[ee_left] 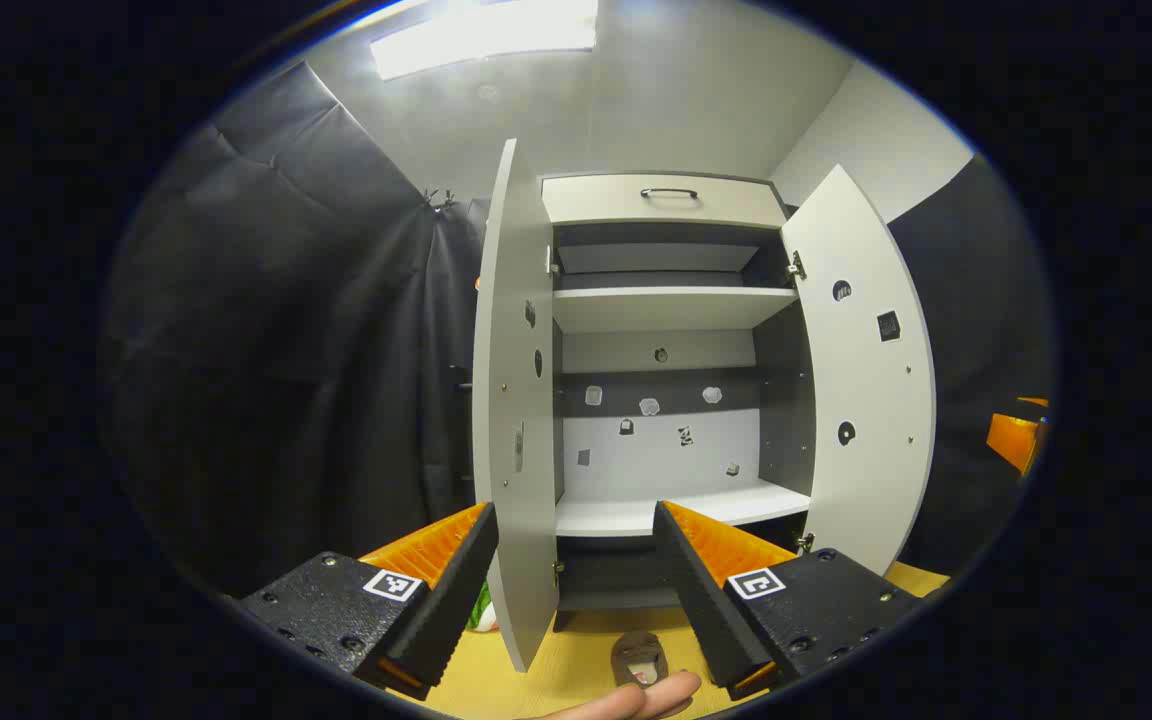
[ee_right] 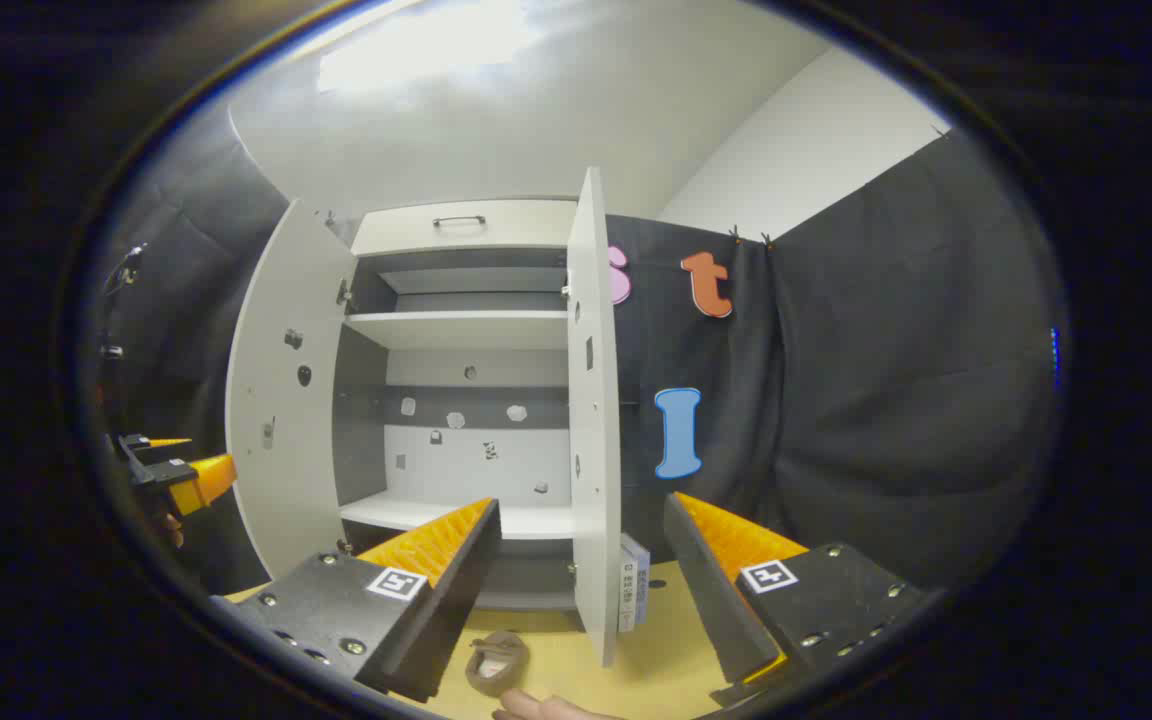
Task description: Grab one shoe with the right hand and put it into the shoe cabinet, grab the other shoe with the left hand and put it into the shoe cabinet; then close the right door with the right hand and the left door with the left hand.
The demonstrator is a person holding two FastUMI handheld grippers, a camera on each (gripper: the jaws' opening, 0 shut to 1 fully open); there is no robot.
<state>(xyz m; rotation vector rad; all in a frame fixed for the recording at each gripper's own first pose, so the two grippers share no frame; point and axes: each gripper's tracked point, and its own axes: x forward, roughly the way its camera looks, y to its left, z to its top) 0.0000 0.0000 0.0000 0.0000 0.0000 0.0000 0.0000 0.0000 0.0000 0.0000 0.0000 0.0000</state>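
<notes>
Both ribbed orange tongs, left (ee_left: 576,560) and right (ee_right: 581,555), gape wide before the smooth white cabinet (ee_left: 671,310).

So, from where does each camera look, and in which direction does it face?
Left gripper view: rides on the left tool, facing the open shoe cabinet from the front, near its left door; own open fingers and a fingertip show below.
Right gripper view: rides on the right tool, facing the cabinet from its right side, right door edge-on; own fingers show, and the left tool far left.
Shared: the cabinet, both open doors, empty shelves, a brown shoe on the floor.
</notes>
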